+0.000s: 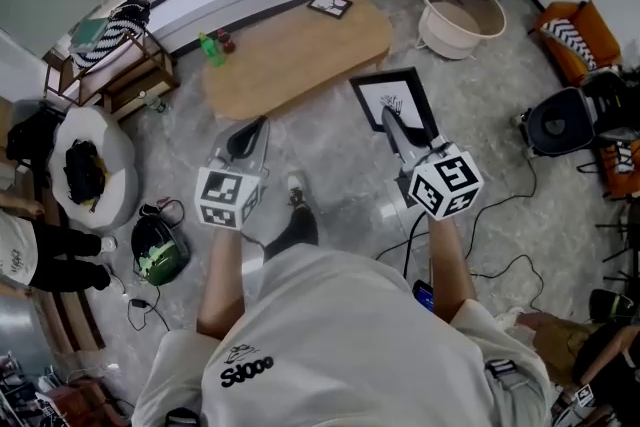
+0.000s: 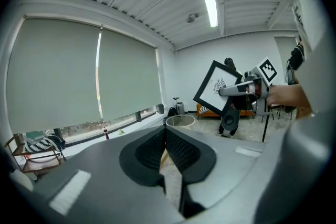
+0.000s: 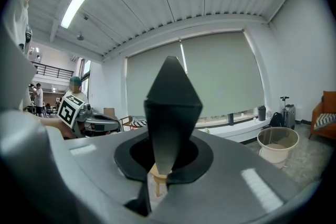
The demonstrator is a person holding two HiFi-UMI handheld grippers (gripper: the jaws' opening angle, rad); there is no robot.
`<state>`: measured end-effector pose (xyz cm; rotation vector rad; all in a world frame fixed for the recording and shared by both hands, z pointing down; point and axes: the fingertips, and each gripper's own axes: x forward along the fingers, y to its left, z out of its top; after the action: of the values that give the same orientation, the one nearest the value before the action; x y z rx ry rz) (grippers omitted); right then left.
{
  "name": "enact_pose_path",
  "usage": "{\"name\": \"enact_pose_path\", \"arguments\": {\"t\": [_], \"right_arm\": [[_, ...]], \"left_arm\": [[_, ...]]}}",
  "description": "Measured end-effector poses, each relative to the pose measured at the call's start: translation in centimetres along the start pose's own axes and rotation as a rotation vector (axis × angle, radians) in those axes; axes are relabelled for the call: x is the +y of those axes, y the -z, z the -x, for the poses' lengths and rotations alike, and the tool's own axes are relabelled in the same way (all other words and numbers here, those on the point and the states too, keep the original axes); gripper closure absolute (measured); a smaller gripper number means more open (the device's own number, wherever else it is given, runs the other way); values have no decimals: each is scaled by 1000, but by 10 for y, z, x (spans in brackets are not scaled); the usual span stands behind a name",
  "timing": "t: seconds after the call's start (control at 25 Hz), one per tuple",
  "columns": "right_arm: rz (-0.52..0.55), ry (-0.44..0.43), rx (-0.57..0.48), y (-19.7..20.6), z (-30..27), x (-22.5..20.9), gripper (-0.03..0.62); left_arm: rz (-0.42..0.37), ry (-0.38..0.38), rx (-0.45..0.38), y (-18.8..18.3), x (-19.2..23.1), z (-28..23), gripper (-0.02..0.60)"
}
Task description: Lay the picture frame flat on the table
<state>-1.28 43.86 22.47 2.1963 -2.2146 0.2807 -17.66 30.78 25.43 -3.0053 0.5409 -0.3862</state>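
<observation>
Head view shows my right gripper [image 1: 392, 120] clamped on the lower edge of the black picture frame [image 1: 395, 93]. I hold the frame in the air over the floor, just short of the near right end of the oval wooden table [image 1: 300, 50] and not touching it. In the right gripper view the frame stands edge-on between my jaws as a dark wedge, and the pads press it from both sides. My left gripper [image 1: 245, 137] hangs beside it with its jaws drawn together on nothing; its own view shows only tabletop past the pads. I judge this to be the carry step: the frame is grasped and lifted but not yet over the table. The next move calls for reaching forward until the frame is above the bare middle of the tabletop. That keeps it clear of the small frame [image 1: 330, 5] lying at the far end and the green bottle [image 1: 213, 50] at the left end. Then I should tip the frame until its face is level, lower it until its back rests on the wood, and only then part the jaws.
</observation>
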Motion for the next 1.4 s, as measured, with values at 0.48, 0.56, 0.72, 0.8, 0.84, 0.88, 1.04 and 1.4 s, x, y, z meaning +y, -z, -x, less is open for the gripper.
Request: {"name": "enact_pose_path", "arguments": {"t": [0.48, 0.56, 0.72, 0.8, 0.84, 0.88, 1.04, 1.4], "right_arm": [[-3, 33, 26, -29, -149, -49, 571], [-3, 31, 25, -36, -168, -53, 572], [-11, 30, 34, -42, -197, -62, 571], [-16, 29, 42, -43, -211, -64, 571], [-15, 28, 48, -43, -218, -64, 571], [-14, 27, 54, -42, -225, -64, 571], [-16, 26, 70, -42, -249, -69, 571], [1, 11, 96, -47, -300, -73, 571]], "left_arm": [[42, 7, -3, -8, 138, -105, 571], [43, 1, -9, -14, 159, -116, 571], [46, -1, -8, -19, 185, -134, 571], [49, 2, -4, -17, 196, -140, 571], [52, 3, -1, -16, 202, -143, 571], [55, 4, 2, -14, 207, -146, 571], [69, 11, 14, -6, 224, -160, 571], [86, 23, 24, 5, 260, -190, 571]]}}
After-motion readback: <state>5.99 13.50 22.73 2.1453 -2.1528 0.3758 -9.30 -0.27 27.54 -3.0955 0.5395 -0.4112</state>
